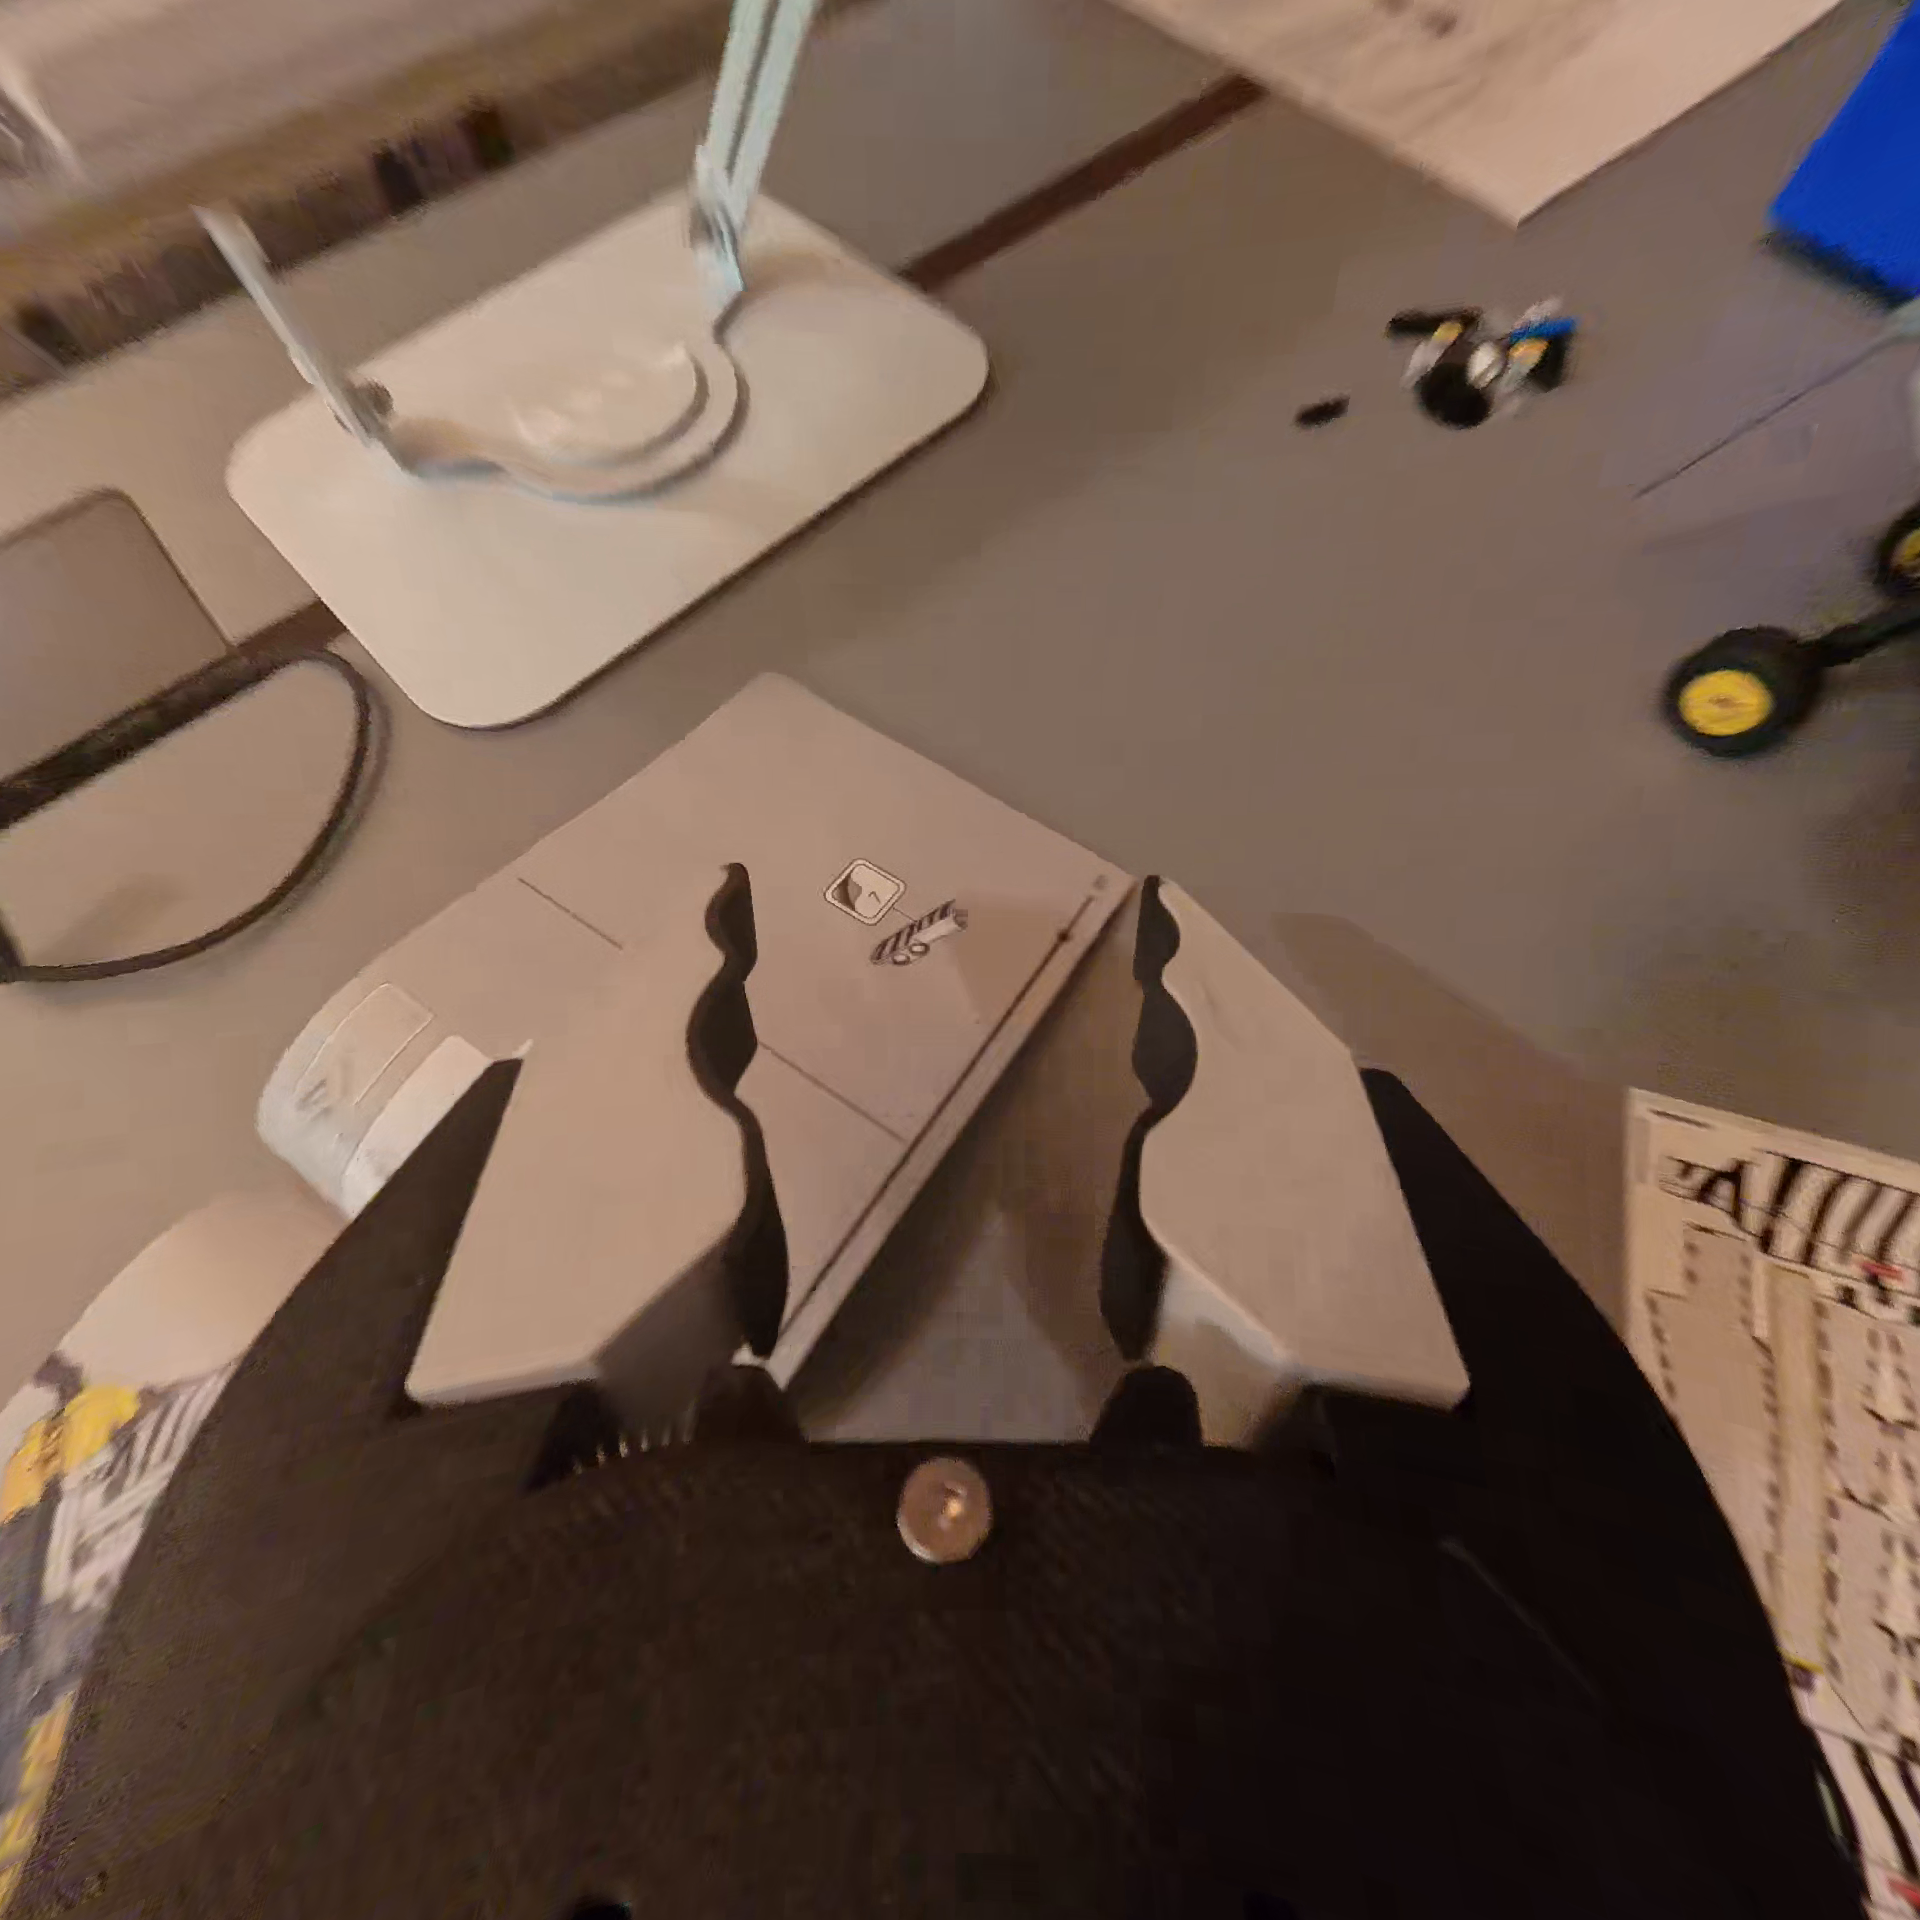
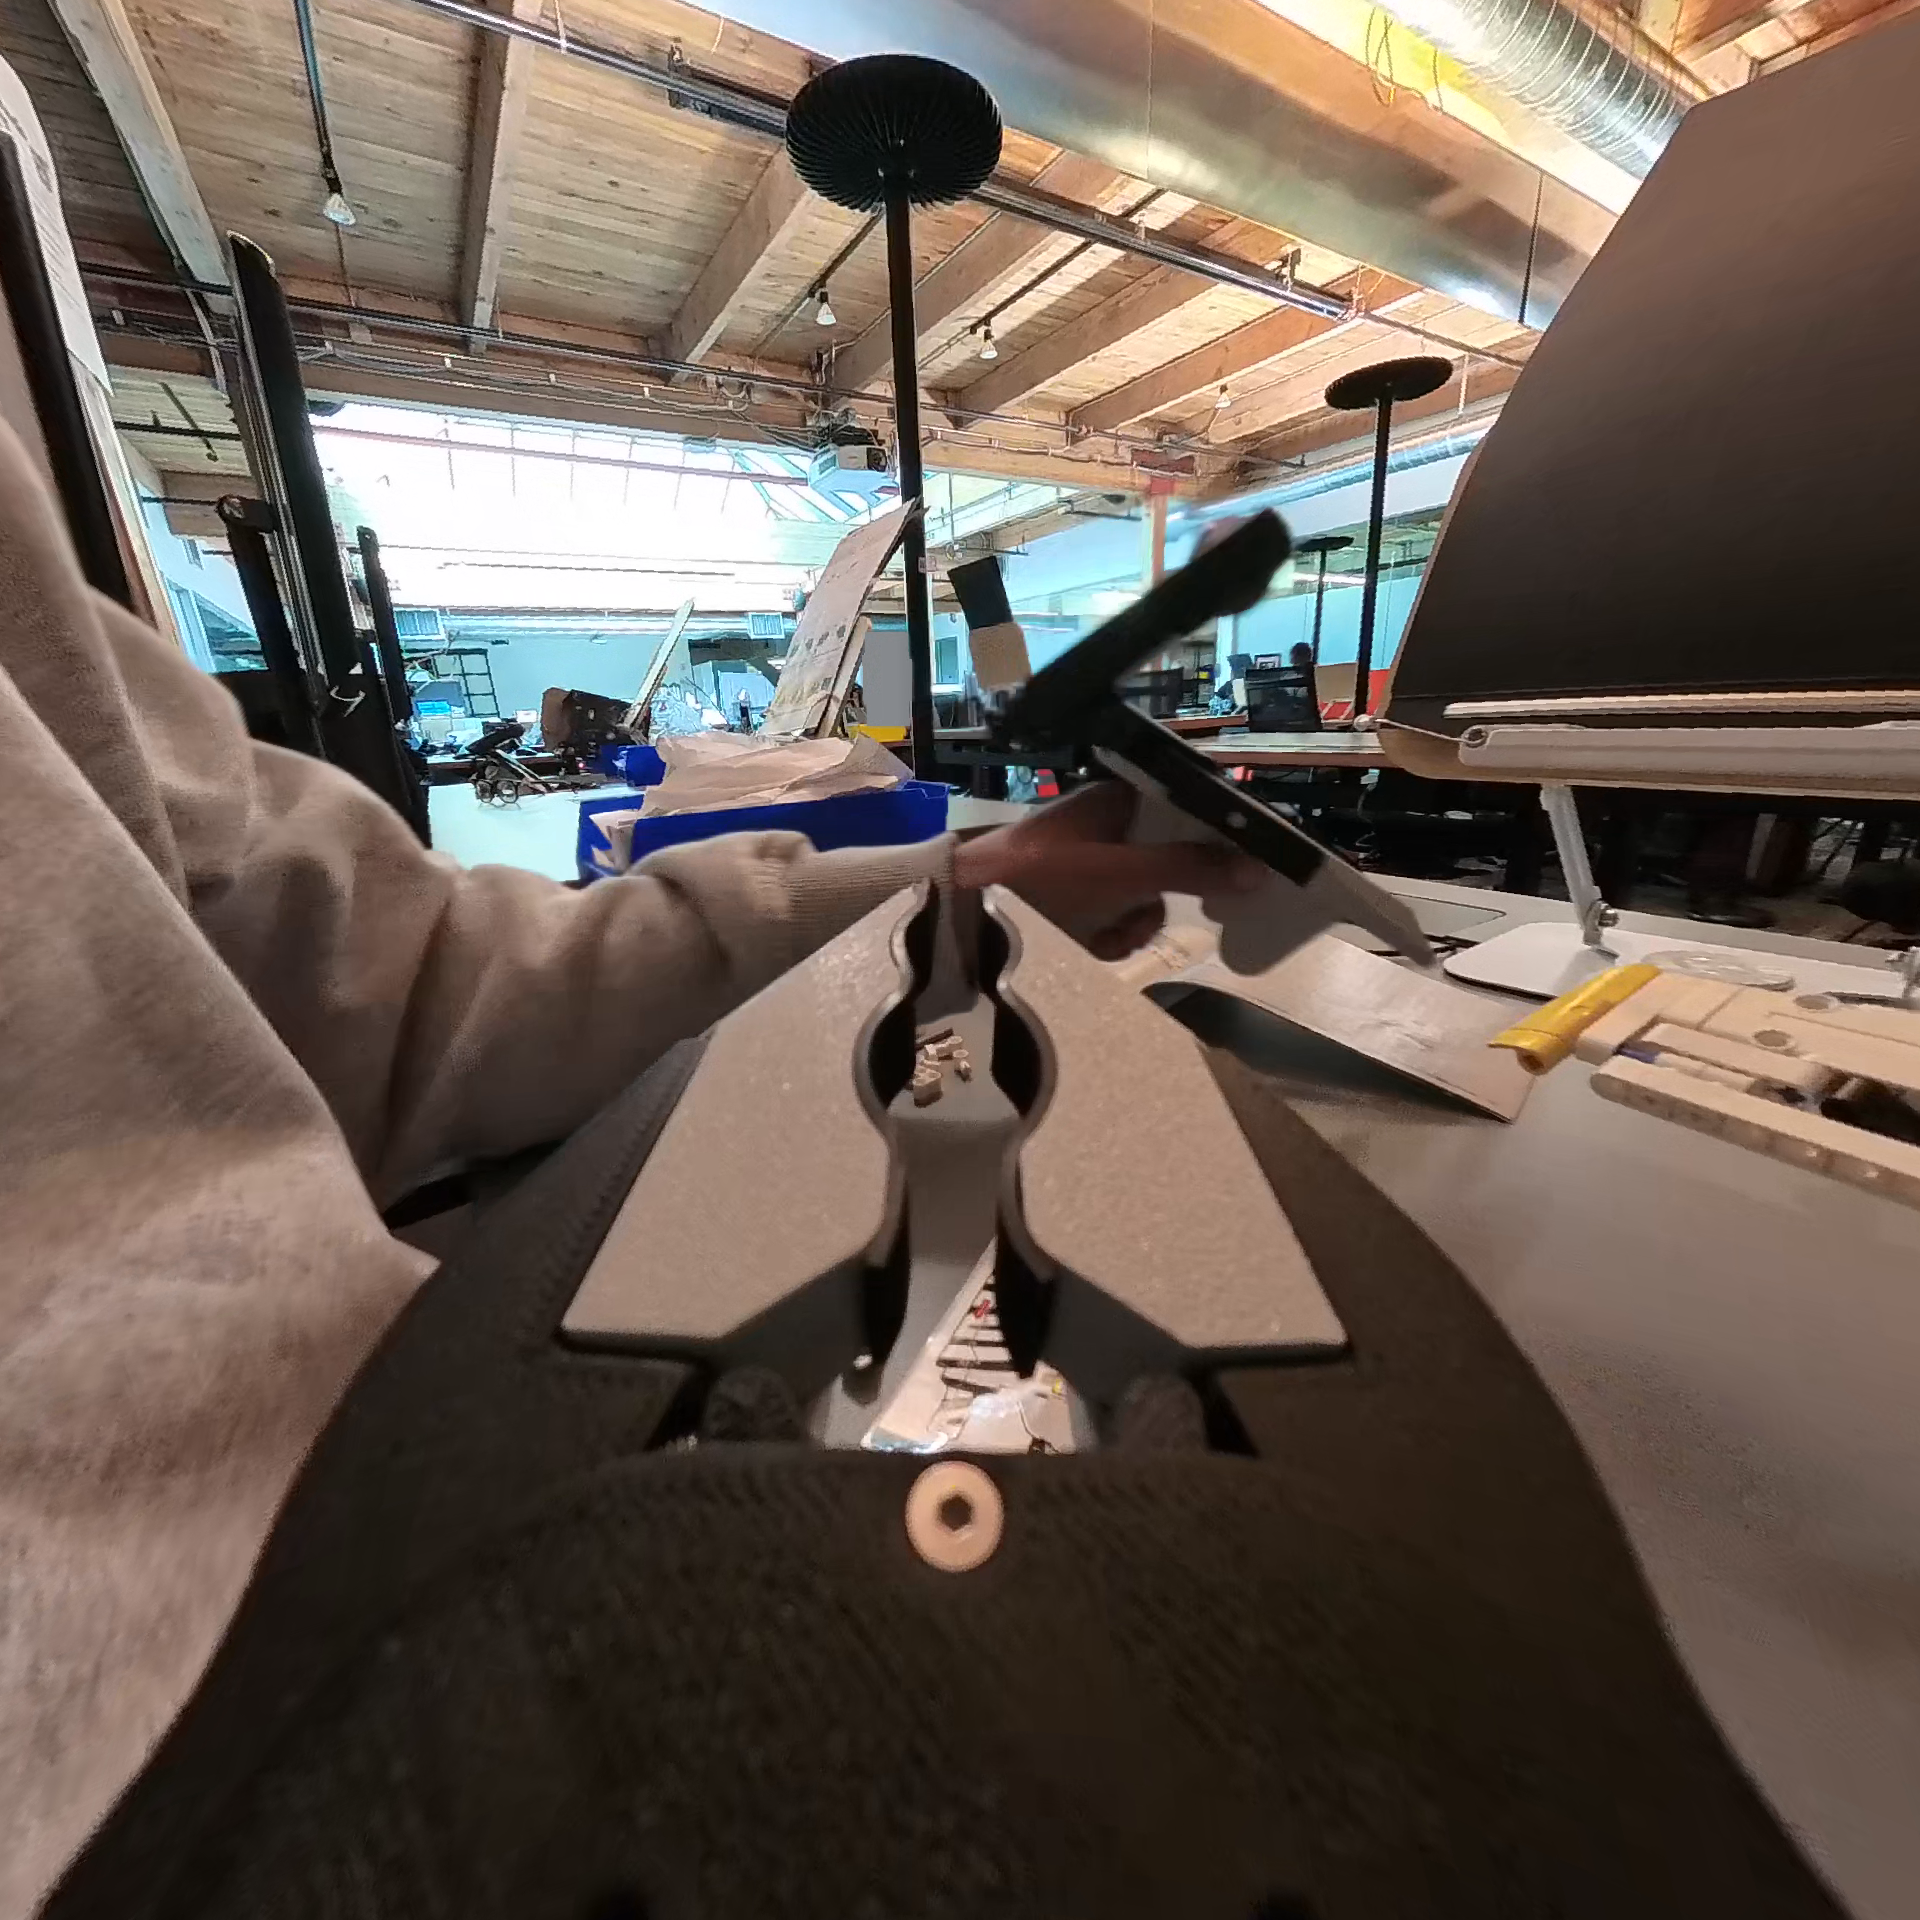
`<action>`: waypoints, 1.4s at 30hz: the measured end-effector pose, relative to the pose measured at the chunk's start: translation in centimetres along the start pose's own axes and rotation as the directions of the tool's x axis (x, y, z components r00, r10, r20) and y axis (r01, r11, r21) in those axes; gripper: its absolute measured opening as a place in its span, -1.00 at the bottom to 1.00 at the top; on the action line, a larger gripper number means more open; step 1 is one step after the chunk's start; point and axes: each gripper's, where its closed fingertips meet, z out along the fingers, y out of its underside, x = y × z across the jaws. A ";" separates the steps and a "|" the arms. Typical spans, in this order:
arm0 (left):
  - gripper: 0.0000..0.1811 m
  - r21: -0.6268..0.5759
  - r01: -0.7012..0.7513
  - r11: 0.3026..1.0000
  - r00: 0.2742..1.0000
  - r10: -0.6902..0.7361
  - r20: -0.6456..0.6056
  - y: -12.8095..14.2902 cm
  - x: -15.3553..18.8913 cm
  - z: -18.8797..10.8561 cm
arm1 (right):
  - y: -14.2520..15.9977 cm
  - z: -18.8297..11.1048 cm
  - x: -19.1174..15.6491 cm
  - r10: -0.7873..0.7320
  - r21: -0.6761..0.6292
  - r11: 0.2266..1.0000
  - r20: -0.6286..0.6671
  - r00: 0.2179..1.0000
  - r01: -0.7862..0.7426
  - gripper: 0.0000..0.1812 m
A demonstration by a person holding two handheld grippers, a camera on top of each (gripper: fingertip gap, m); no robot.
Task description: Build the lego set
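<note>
My left gripper [image 1: 942, 883] is open and hovers over a grey instruction booklet [image 1: 831, 790] on the table, with the page edge running between its fingers. It also shows in the right wrist view [image 2: 1423, 940], held by a hand, its tip at the raised grey page [image 2: 1351, 1013]. My right gripper [image 2: 956, 904] is shut to a narrow slit, and I see nothing held in it. Small pale lego pieces [image 2: 940, 1070] lie on the table behind the slit. A yellow-hubbed lego wheel on an axle [image 1: 1730, 701] and a small pile of pieces [image 1: 1475, 358] lie at the right.
A white monitor stand base [image 1: 623, 447] and a black cable [image 1: 312, 862] are at the left. A blue bin [image 1: 1860, 187] and printed sheets [image 1: 1787, 1351] are at the right. Beige lego beams [image 2: 1766, 1060] with a yellow piece [image 2: 1579, 1013] lie under the monitor [image 2: 1714, 468]. A grey sleeve [image 2: 312, 935] fills the left.
</note>
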 end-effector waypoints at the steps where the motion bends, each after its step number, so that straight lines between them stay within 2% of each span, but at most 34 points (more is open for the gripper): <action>1: -0.18 -0.043 0.002 0.999 1.000 -0.002 -0.002 0.5 -0.2 1.0 | 0.0 0.0 0.0 0.000 -0.001 1.000 0.000 1.000 0.000 -0.94; 4: -0.15 -0.138 -0.028 0.990 0.998 0.035 0.044 2.5 -0.9 2.7 | 0.0 0.0 0.1 0.007 0.002 1.000 0.002 1.000 -0.007 -0.94; 7: -0.23 -0.201 -0.064 0.978 0.994 0.081 0.077 4.5 -1.3 3.2 | -0.2 0.0 0.2 0.030 0.013 0.999 0.005 1.000 -0.030 -0.94; 11: -0.34 -0.170 0.006 0.985 1.000 -0.004 0.008 4.8 -0.5 3.3 | -0.4 -0.1 0.8 0.093 0.034 0.995 0.013 0.996 -0.094 -0.93; 18: -0.37 -0.151 0.025 0.988 1.000 -0.024 0.006 4.7 -0.8 3.6 | -0.5 -0.3 1.7 0.179 0.048 0.983 0.019 0.984 -0.180 -0.90; 28: -0.36 -0.160 0.022 0.987 1.000 -0.018 0.022 4.6 -0.9 3.3 | -0.5 -0.3 1.3 0.153 0.039 0.987 0.015 0.988 -0.153 -0.89; 34: -0.36 -0.049 0.010 0.999 0.999 -0.007 0.046 2.2 -0.8 1.1 | -0.3 -0.2 0.8 0.137 0.018 0.990 0.026 0.990 -0.137 -0.87; 36: -0.36 -0.026 0.015 1.000 0.998 -0.014 0.055 2.0 -1.1 0.2 | 0.3 0.1 0.5 0.136 -0.032 0.990 0.037 0.990 -0.134 -0.81; 38: -0.36 -0.011 0.034 0.999 0.998 -0.033 0.062 2.1 -1.7 -0.6 | 2.0 0.7 0.0 0.152 -0.180 0.974 0.054 0.987 -0.141 -0.74; 40: -0.36 0.011 0.067 0.998 0.996 -0.067 0.059 2.2 -2.3 -1.3 | 4.6 0.9 -0.5 0.179 -0.378 0.914 0.051 0.982 -0.147 -0.70; 42: -0.36 0.030 0.107 0.994 0.993 -0.108 0.051 2.5 -3.0 -1.8 | 7.5 0.4 -0.9 0.198 -0.553 0.820 0.034 0.980 -0.147 -0.68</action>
